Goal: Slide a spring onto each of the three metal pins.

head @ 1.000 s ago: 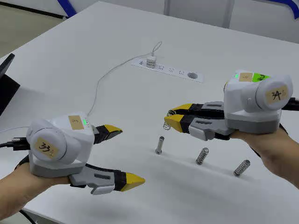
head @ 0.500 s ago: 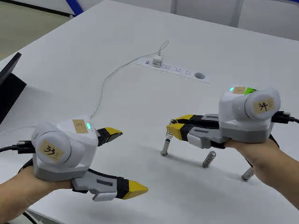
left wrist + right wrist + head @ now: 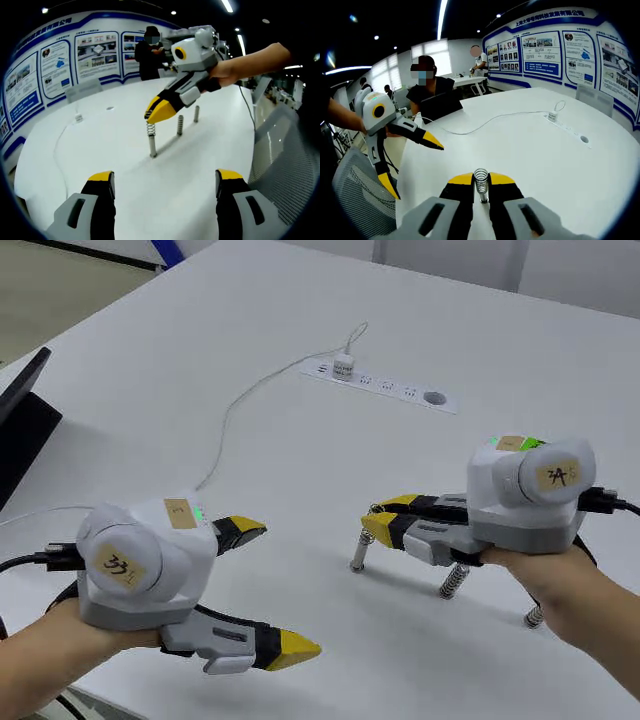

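Three short metal pins stand in a row on the white table point(image 3: 250, 330). The middle pin point(image 3: 453, 580) and the right pin point(image 3: 535, 616) each carry a spring. My right gripper point(image 3: 377, 523) is shut on a third spring point(image 3: 480, 176) and holds it upright over the top of the left pin point(image 3: 357, 555). The left gripper view shows that spring point(image 3: 150, 129) sitting on the pin's upper end point(image 3: 152, 147). My left gripper point(image 3: 275, 588) hovers open with nothing in it, to the left of the pins and nearer me, jaws wide point(image 3: 164, 177).
A white power strip point(image 3: 385, 390) with a plugged charger point(image 3: 343, 365) and a cable lies farther back. A dark screen point(image 3: 20, 430) stands at the table's left edge. Seated and standing people and a mesh chair point(image 3: 355, 190) are beyond the table.
My right gripper has come down and nearer with the spring, from above and left of the left pin to its top. The left gripper has stayed open in much the same place.
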